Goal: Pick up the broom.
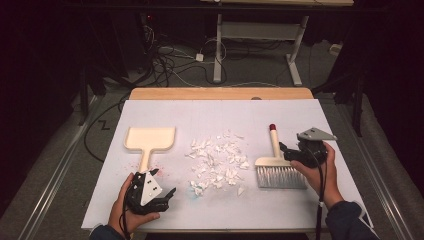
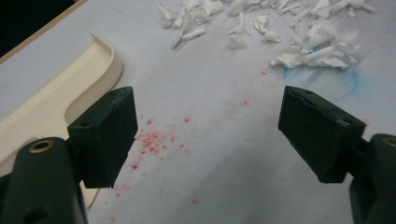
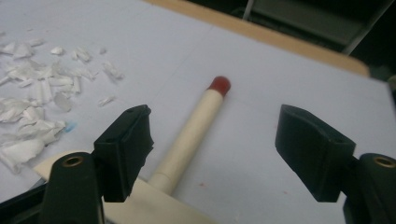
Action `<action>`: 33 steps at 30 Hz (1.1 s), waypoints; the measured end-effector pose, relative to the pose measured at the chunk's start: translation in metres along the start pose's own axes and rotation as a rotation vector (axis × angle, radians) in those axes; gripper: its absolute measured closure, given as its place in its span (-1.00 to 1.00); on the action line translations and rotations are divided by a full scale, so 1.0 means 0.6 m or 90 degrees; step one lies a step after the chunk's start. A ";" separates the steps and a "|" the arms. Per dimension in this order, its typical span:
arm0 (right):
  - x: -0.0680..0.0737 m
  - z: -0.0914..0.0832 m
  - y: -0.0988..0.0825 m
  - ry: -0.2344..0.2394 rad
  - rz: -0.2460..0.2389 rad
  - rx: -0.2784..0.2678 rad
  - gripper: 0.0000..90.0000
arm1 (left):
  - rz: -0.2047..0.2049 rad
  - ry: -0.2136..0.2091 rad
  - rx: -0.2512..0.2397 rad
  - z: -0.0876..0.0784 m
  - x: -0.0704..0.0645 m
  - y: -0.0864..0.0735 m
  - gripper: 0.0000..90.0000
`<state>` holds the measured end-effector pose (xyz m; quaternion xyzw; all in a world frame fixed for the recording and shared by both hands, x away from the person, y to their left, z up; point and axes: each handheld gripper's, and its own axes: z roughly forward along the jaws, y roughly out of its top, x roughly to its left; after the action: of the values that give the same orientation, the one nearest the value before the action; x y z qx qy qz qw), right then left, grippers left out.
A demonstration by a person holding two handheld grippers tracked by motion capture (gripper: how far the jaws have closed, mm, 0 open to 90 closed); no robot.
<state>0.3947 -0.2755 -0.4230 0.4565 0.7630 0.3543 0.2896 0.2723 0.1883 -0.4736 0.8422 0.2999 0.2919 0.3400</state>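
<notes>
1. Your right gripper (image 1: 292,154) sits at the right of the table (image 1: 220,112), just right of the brush (image 1: 278,170), which lies flat with its bristles toward you and its red-tipped handle pointing away.
2. Its jaws stand apart with the brush handle (image 3: 194,130) between them (nearer one jaw), and the pads aren't pressing on it.
3. Your left gripper (image 1: 160,192) rests at the near left, jaws wide and holding nothing.
4. The cream dustpan (image 1: 149,140) lies just beyond it, handle toward you (one jaw is close beside the pan).
5. White paper scraps (image 1: 217,160) are scattered mid-table, between dustpan and brush.
</notes>
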 end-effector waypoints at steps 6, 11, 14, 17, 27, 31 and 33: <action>0.002 0.062 0.014 0.002 0.054 0.100 -0.13 | 0.012 -0.004 0.009 0.003 -0.002 0.001 -0.58; 0.006 0.101 0.008 0.010 0.080 0.171 -0.05 | 0.019 -0.003 0.010 0.003 -0.005 0.002 -0.58; 0.012 0.115 0.005 0.013 0.054 0.195 0.23 | 0.016 -0.006 0.015 0.002 -0.005 -0.001 -0.58; 0.010 0.115 0.005 0.025 0.046 0.193 0.35 | 0.015 -0.010 0.012 0.000 -0.006 -0.002 -0.58; 0.012 0.117 0.004 0.028 0.033 0.179 0.58 | 0.025 -0.020 0.008 -0.001 -0.013 0.002 -0.58; 0.014 0.108 0.001 0.026 0.027 0.152 0.58 | 0.023 -0.014 0.005 -0.002 -0.014 0.001 -0.58; 0.014 0.103 0.002 0.024 0.025 0.144 0.58 | 0.019 -0.012 0.002 -0.001 -0.013 0.000 -0.58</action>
<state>0.4392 -0.2503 -0.4592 0.4942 0.7945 0.2801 0.2146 0.2668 0.1831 -0.4752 0.8499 0.2846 0.2883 0.3370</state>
